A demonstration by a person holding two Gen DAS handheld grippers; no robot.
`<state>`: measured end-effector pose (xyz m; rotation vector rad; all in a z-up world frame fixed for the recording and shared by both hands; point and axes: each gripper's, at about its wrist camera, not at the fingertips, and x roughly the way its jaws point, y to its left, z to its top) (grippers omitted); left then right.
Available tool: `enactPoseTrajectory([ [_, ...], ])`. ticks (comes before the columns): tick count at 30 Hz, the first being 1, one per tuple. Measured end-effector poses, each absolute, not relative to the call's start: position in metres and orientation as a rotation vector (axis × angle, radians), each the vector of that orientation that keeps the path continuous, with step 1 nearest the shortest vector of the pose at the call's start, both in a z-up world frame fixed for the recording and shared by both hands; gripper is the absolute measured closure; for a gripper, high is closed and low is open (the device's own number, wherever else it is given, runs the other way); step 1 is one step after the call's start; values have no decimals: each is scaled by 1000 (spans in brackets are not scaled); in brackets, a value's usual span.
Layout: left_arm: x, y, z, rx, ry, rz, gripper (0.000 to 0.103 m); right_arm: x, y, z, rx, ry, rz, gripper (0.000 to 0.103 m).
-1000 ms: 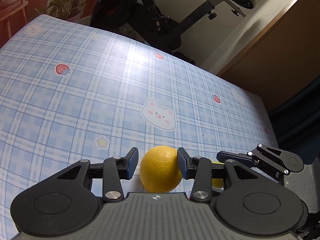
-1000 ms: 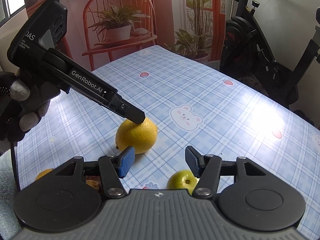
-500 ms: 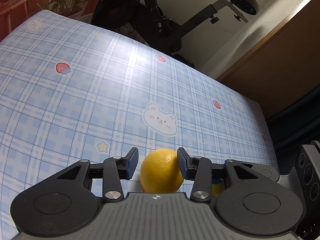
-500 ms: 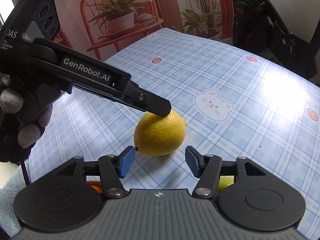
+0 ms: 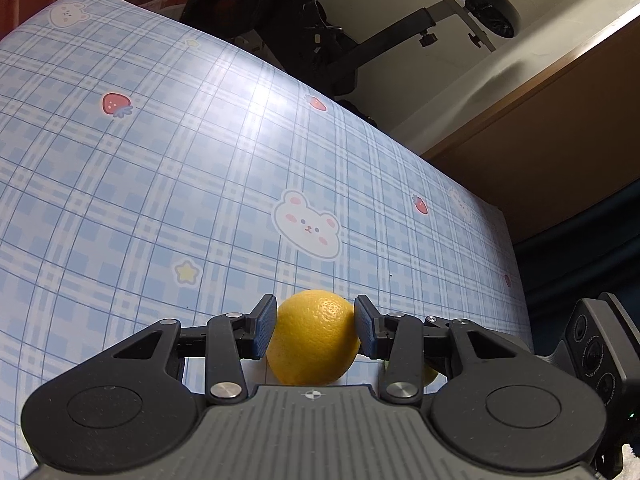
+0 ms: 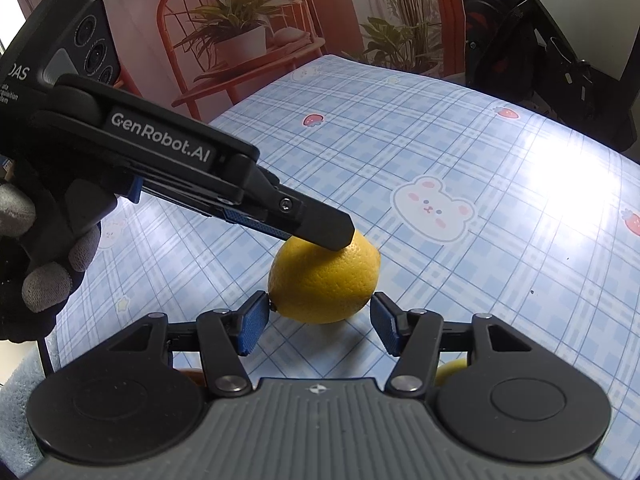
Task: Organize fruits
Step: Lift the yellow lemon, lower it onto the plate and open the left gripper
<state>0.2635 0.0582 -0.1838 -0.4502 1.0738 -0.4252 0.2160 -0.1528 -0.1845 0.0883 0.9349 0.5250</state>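
Left wrist view: left gripper (image 5: 315, 325) closed on the lemon (image 5: 314, 338) on the worktop (image 5: 160, 168). Right gripper (image 6: 320, 322) spread wide, lemon just ahead, apparently untouched.

The lemon (image 5: 314, 338) is large, bright yellow and whole, with a finely pebbled skin. It rests on the table, lying on its side, its long axis roughly level. In the right wrist view the lemon (image 6: 325, 282) shows a small dark stem nub at its left end and a blunter rounded end at the right. A second, smaller yellow-green fruit (image 6: 450, 370) sits on the table near it, mostly hidden, so its shape and kind cannot be told; in the left wrist view only a sliver of this fruit (image 5: 430, 376) shows.
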Motion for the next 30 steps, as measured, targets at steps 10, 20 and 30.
enactPoseTrajectory([
  [10,250,56,-163,-432,1045,-437,58,203,-154,-169,79,896,527,45],
  [20,204,41,-123,-390,988,-466,58,161,-157,-130,32,849,526,45],
  [30,137,37,-106,-345,969,-500,58,103,-147,-111,16,825,525,45],
])
